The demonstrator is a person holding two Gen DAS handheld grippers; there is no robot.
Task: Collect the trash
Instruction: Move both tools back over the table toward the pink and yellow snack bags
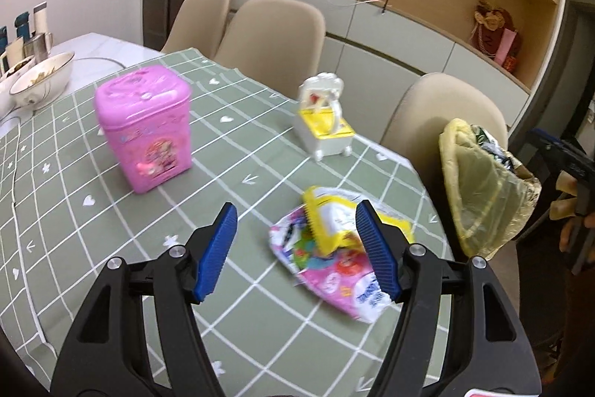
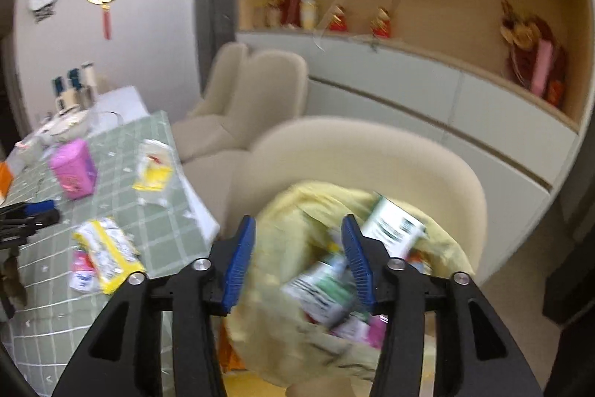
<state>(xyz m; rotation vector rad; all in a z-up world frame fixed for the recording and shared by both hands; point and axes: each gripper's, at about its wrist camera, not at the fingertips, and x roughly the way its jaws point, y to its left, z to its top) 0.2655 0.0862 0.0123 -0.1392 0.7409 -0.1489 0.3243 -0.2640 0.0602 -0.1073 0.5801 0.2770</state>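
Observation:
A yellow wrapper [image 1: 334, 218] lies on top of a pink printed wrapper [image 1: 334, 281] on the green checked tablecloth [image 1: 111, 248]. My left gripper [image 1: 296, 211] hovers open just above and in front of them; its right finger overlaps the wrappers, and nothing is gripped. Beyond the table's right edge hangs a yellow trash bag [image 1: 479, 185] holding rubbish. In the right wrist view my right gripper [image 2: 298, 222] stands open over the trash bag [image 2: 282, 248]. Green-and-white packets [image 2: 394, 226] and a pink scrap lie loose in the bag. The two wrappers [image 2: 104, 255] show at the left.
A pink lidded box [image 1: 145, 133] and a small white-and-yellow toy bin [image 1: 325, 121] stand on the cloth. Bowls [image 1: 41, 80] sit at the far left. Beige chairs [image 1: 275, 32] line the table's far side, one right behind the bag. Cabinets and shelves fill the back wall.

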